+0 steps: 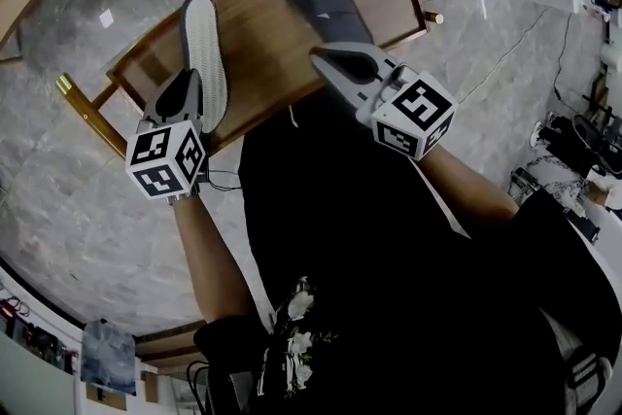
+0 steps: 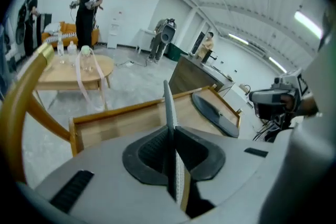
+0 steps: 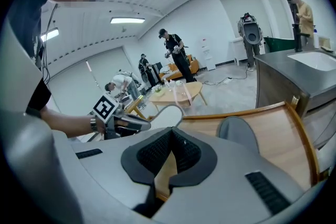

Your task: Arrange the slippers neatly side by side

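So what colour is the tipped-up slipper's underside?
The slipper has an off-white sole, dark-rimmed; clearest in the head view.

A slipper (image 2: 168,105) is clamped on edge between the left gripper's (image 2: 173,152) fingers (image 2: 149,153). A second slipper (image 2: 216,113) is seen flat on the wooden surface (image 2: 118,123) beyond.

I saw wooden desk (image 1: 262,39) with raised rim on grey marble floor (image 1: 87,199). Beyond it, round wooden table (image 2: 65,75) carried bottles (image 2: 85,56). Person in black (image 2: 86,5) stood near orange sofa (image 2: 65,36). Steel counter (image 3: 296,68) sat at my right, person in tan (image 3: 303,10) behind it.
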`<state>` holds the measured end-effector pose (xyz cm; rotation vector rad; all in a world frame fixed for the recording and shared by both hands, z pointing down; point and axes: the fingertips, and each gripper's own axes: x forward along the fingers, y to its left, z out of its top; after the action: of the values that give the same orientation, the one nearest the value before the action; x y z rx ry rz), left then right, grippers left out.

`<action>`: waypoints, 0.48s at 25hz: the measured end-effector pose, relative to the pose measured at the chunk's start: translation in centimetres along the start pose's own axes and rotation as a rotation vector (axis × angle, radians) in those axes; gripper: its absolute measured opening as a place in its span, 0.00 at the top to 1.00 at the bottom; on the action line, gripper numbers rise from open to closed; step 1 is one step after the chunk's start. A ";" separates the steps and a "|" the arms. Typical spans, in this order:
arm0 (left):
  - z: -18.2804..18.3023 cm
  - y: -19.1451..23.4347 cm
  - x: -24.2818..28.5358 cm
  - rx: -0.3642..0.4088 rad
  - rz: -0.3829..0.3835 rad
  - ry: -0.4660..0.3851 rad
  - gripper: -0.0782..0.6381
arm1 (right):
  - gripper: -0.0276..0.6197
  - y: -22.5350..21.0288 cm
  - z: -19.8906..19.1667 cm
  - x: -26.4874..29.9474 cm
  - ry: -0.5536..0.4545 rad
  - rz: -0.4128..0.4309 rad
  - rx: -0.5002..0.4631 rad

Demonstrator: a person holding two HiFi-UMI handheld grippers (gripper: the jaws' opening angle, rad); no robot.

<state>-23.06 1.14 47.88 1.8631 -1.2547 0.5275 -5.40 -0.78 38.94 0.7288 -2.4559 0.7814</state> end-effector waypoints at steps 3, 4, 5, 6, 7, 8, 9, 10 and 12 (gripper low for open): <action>1.9 -0.5 -2.1 0.306 0.162 -0.020 0.84 | 0.96 0.4 0.6 0.2 -0.008 0.009 0.001; 2.2 -0.5 -2.4 0.467 0.240 0.002 0.84 | 0.96 0.6 0.6 0.4 -0.005 0.013 -0.003; 2.3 -0.5 -2.3 0.625 0.311 0.027 0.84 | 0.96 0.9 0.5 0.6 -0.001 0.019 -0.008; 2.1 -0.4 -2.0 0.750 0.364 0.047 0.84 | 0.96 1.2 0.4 0.9 0.005 0.026 -0.013; 1.5 -0.5 -1.3 0.822 0.389 0.060 0.84 | 0.96 1.5 0.3 1.1 0.011 0.033 -0.020; 0.8 -0.6 -0.5 0.841 0.389 0.066 0.84 | 0.96 1.9 0.1 1.3 0.017 0.040 -0.027; 0.0 -0.8 0.1 0.826 0.379 0.064 0.84 | 0.96 2.2 0.0 1.4 0.023 0.047 -0.031; -0.6 -1.0 0.4 0.795 0.372 0.051 0.84 | 0.96 2.4 -0.1 1.5 0.027 0.054 -0.034; -1.0 -1.4 0.3 0.709 0.361 0.005 0.82 | 0.96 2.8 -0.4 1.6 0.037 0.064 -0.035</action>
<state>-21.57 2.02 48.14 2.1869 -1.5368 1.3053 -8.24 0.87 39.06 0.6202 -2.4643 0.7672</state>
